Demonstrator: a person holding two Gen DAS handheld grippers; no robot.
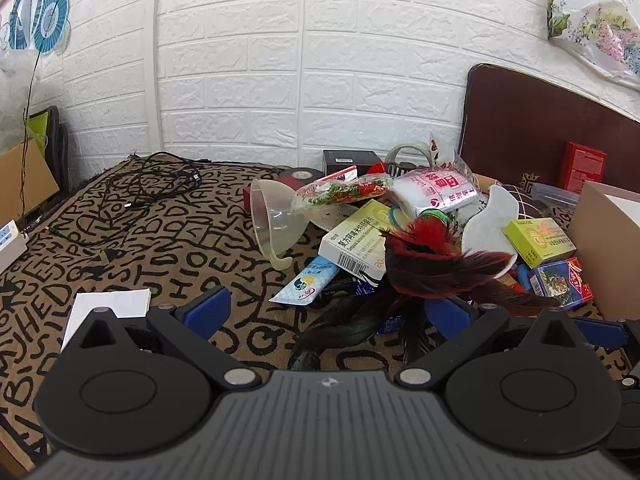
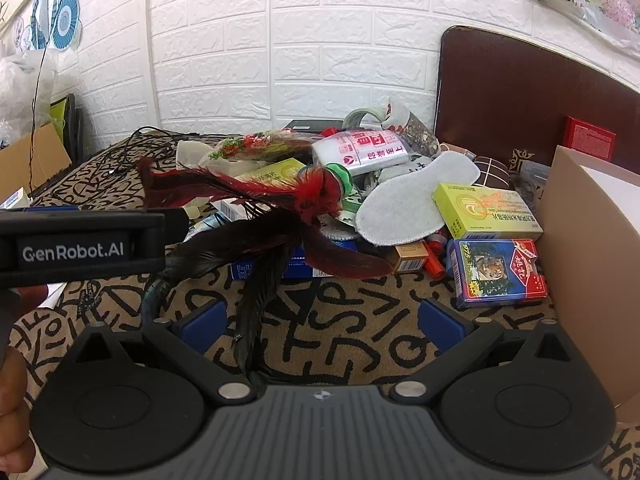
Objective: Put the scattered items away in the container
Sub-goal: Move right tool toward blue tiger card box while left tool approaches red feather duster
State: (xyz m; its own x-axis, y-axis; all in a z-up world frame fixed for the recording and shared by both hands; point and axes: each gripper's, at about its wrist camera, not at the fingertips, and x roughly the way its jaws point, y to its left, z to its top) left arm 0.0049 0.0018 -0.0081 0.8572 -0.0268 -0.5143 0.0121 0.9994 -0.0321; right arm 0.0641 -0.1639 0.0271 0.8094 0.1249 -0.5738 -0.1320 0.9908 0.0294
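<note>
The feather shuttlecock (image 2: 312,200) is lying at the front of the clutter pile, its dark plumes trailing toward both cameras over the letter-patterned cloth (image 2: 340,332) on the table. The right hand-held gripper (image 2: 324,322) is hovering wide open and empty just short of the pile, one long plume running between its blue pads, and the left hand-held gripper (image 1: 324,308) is likewise spread wide with nothing in it, the plumes brushing past its right finger. Judging by this, the shuttlecock is the next pick; closing on the red, firmer base rather than on loose plumes should keep it from slipping, then carrying it to the cardboard box (image 2: 588,248) standing right of the pile. The left view alone is showing the clear funnel (image 1: 276,220) left of the shuttlecock; the right view alone is showing the white insole (image 2: 408,208) whole and the tiger playing-card box (image 2: 500,272) beside the cardboard box.
</note>
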